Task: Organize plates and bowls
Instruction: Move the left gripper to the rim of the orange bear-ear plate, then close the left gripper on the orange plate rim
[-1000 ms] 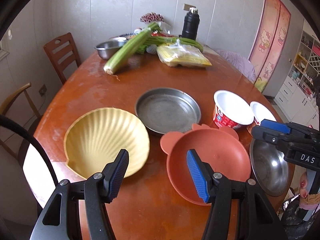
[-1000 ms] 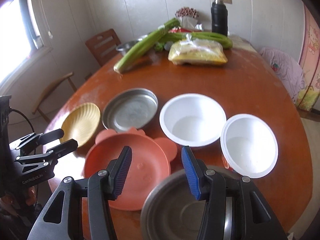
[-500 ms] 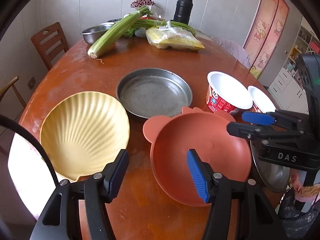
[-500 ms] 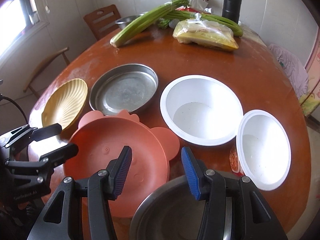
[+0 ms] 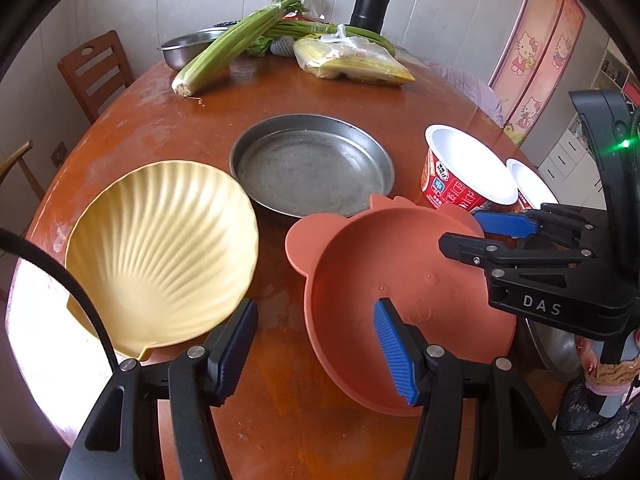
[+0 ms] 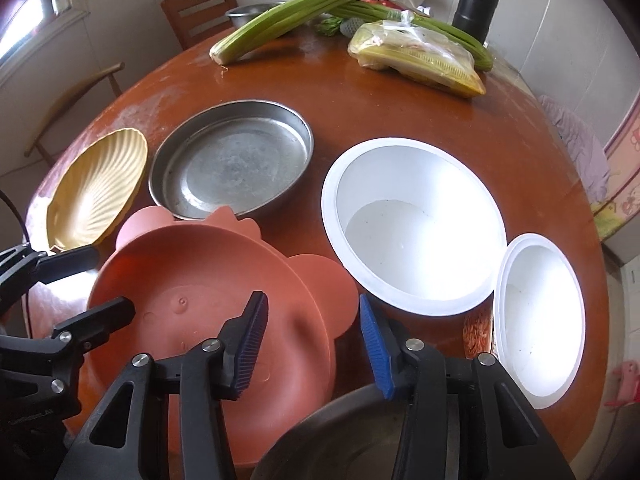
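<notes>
An orange bowl with ears sits at the near edge of the round table. My left gripper is open, straddling the bowl's left rim, one finger inside and one outside. My right gripper straddles the right rim by an ear; its jaws are closing, and the pads are not touching the rim. Left of the bowl lies a yellow shell plate, and behind it a steel pan. Two white noodle bowls stand to the right.
A steel bowl sits under my right gripper at the table's near edge. Celery, a bag of corn, a black flask and another steel bowl crowd the far side. A wooden chair stands far left.
Both grippers have sunk toward the orange bowl. My right gripper shifted left from above the steel bowl to the orange bowl's right rim, and its jaws have narrowed.
</notes>
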A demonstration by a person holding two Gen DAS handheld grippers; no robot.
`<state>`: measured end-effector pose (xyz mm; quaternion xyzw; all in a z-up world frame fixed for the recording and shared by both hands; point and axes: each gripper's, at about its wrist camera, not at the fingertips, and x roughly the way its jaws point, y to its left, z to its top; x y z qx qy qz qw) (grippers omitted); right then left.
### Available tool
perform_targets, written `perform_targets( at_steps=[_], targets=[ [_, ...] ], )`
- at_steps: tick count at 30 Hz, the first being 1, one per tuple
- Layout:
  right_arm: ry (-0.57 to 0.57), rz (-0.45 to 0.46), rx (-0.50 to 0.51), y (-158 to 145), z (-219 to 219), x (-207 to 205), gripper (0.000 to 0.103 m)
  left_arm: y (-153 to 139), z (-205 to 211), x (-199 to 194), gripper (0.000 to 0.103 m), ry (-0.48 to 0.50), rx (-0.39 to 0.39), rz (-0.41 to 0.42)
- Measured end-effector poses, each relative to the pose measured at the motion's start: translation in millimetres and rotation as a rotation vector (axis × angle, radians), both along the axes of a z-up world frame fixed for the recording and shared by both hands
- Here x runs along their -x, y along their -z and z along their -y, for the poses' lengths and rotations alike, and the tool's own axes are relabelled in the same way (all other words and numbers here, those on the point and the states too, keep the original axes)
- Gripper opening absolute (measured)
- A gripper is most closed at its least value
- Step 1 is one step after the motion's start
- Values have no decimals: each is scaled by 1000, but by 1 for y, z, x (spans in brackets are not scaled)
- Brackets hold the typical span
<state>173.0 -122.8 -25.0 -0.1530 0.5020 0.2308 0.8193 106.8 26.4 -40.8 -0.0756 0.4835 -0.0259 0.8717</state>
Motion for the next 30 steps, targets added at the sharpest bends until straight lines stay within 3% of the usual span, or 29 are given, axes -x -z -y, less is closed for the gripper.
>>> perform_targets(
  at_steps=[8, 22, 27, 30],
  targets=[
    [-41, 3, 4, -1, -15, 9, 45, 8, 3, 6, 51, 10, 13, -26],
    [-115, -44, -43, 4, -34, 40, 44, 11, -11, 41, 45, -13, 20, -17],
    [-145, -71, -68, 7, -44, 54, 44, 13, -25, 51, 28, -54, 4, -7],
    [-152, -68, -69, 7, -48, 61, 44, 13, -33, 55, 27, -73, 4, -2]
  ],
)
